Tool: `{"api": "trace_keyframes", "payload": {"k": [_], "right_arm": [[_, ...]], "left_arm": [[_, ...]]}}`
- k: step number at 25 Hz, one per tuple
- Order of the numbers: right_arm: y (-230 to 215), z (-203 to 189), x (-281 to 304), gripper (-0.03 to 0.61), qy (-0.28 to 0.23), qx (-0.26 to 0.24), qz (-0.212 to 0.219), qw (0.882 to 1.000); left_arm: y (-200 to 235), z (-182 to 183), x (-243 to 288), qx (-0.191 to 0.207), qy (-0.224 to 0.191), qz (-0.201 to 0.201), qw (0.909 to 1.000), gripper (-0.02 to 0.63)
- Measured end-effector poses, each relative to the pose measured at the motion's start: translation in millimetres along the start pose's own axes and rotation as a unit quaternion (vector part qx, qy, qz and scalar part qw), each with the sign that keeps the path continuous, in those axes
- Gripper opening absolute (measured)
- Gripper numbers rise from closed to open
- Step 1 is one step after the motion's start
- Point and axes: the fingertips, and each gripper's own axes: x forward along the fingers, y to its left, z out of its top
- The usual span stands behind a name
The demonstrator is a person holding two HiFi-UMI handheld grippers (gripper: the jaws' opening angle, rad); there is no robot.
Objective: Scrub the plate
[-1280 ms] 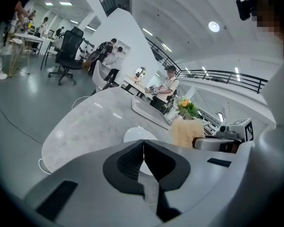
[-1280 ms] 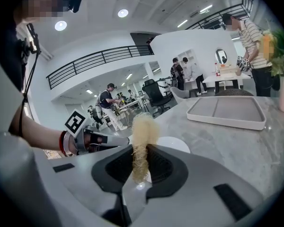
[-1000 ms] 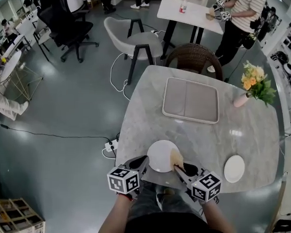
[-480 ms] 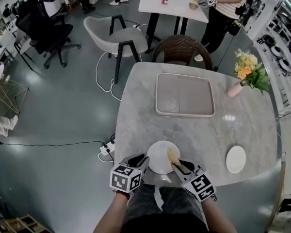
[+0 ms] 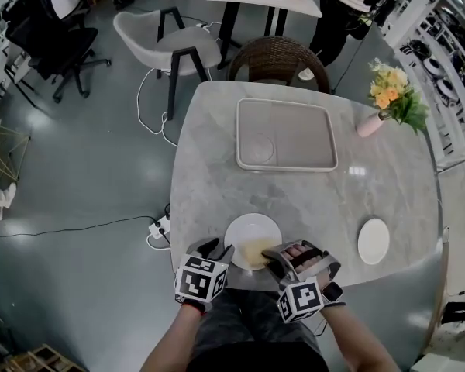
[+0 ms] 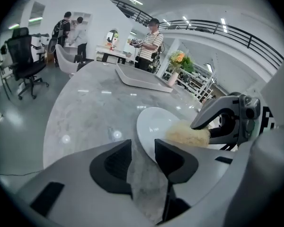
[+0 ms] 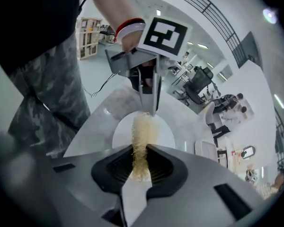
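Marble desk (image 5: 310,192), watched from my remote station: a grey tray (image 5: 294,130) lies on the far side, well apart from the white plate (image 5: 244,235) at the near edge. My left gripper (image 5: 217,248) has just been opening its jaws. They stand wide, with the plate's near rim at the mouth of the gap and the pads not pressing. My right gripper (image 5: 273,256) has its jaws clamped on a yellowish scrubber (image 5: 254,253) resting on the plate. A smaller plate (image 5: 373,241) sits apart to the right. From above, both grippers hide the plate's near rim.
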Motion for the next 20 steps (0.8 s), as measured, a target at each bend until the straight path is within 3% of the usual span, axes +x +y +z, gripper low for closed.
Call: {"api": "trace_keyframes", "payload": {"k": [3, 8, 10, 14, 20], "right_arm": [[1, -3, 6, 0.071, 0.014, -0.05, 0.003, 0.999], [11, 0, 13, 0.071, 0.014, -0.134, 0.04, 0.99], [12, 2, 15, 0.071, 0.008, -0.151, 0.05, 0.987], [12, 5, 19, 0.071, -0.005, -0.179, 0.06, 0.982], [-10, 15, 34, 0.071, -0.011, -0.185, 0.036, 0.982]], "left_arm": [[0, 0, 1, -0.018, 0.005, -0.007, 0.9998, 0.158], [-3, -3, 2, 0.001, 0.033, -0.027, 0.9991, 0.138], [-6, -3, 4, -0.014, 0.036, -0.041, 0.9984, 0.09], [-6, -2, 5, -0.051, 0.027, -0.046, 0.9973, 0.083], [-7, -2, 5, -0.059, 0.023, -0.043, 0.9971, 0.081]]}}
